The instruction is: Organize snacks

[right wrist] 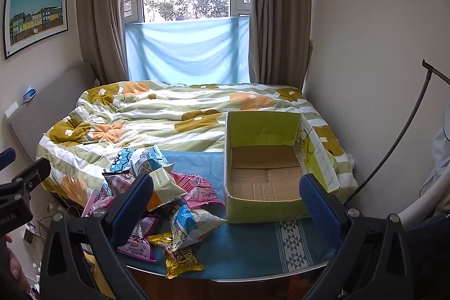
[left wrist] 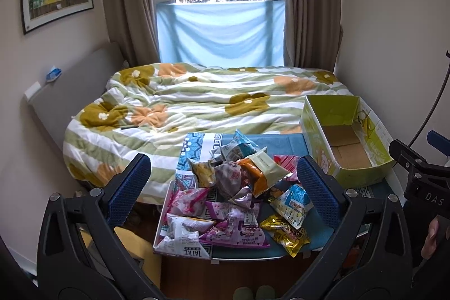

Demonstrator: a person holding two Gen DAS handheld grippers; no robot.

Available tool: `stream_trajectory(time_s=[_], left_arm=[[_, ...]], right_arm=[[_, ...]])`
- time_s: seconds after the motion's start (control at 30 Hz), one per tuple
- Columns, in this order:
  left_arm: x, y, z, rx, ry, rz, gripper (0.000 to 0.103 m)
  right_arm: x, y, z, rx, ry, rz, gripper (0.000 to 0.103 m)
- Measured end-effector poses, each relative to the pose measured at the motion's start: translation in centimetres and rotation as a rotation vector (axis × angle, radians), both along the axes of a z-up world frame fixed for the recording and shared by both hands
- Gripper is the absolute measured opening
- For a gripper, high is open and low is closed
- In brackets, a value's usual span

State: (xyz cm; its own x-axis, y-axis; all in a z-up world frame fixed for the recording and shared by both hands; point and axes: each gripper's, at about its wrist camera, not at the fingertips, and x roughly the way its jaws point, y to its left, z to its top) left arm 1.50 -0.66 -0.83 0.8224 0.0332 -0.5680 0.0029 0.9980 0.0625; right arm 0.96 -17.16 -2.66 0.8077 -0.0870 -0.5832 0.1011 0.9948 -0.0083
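With both claws, left [left wrist: 223, 182] and right [right wrist: 226, 201], spread wide and holding nothing, sorting looks unstarted: snacks [left wrist: 233, 196] heap on the worktop [right wrist: 253, 252], box [right wrist: 264, 170] bare at their three o'clock, so grab one packet first.

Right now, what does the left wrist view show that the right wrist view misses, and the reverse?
Only the left wrist view shows the whole pile of crinkly foil snack packets, including the white packet at the table's near left corner. Only the right wrist view shows the full brown floor of the open green cardboard box and the white triangle band on the blue tablecloth. Both show the gold packet, the flowered quilt, and open, empty grippers: left, right.
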Motion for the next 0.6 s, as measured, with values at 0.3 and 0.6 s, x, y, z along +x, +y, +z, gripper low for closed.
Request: stream_trajectory(time_s=[0.3,0.6], left_arm=[[0.14,-0.16,-0.06,0.0,0.002,-0.001,0.102],[0.32,-0.43,-0.21,-0.002,0.002,-0.012,0.102]], right_arm=[[0.39,0.44,-0.11,0.006,0.0,0.002,0.103],[0.43,0.29,-0.15,0.006,-0.001,0.003,0.103]])
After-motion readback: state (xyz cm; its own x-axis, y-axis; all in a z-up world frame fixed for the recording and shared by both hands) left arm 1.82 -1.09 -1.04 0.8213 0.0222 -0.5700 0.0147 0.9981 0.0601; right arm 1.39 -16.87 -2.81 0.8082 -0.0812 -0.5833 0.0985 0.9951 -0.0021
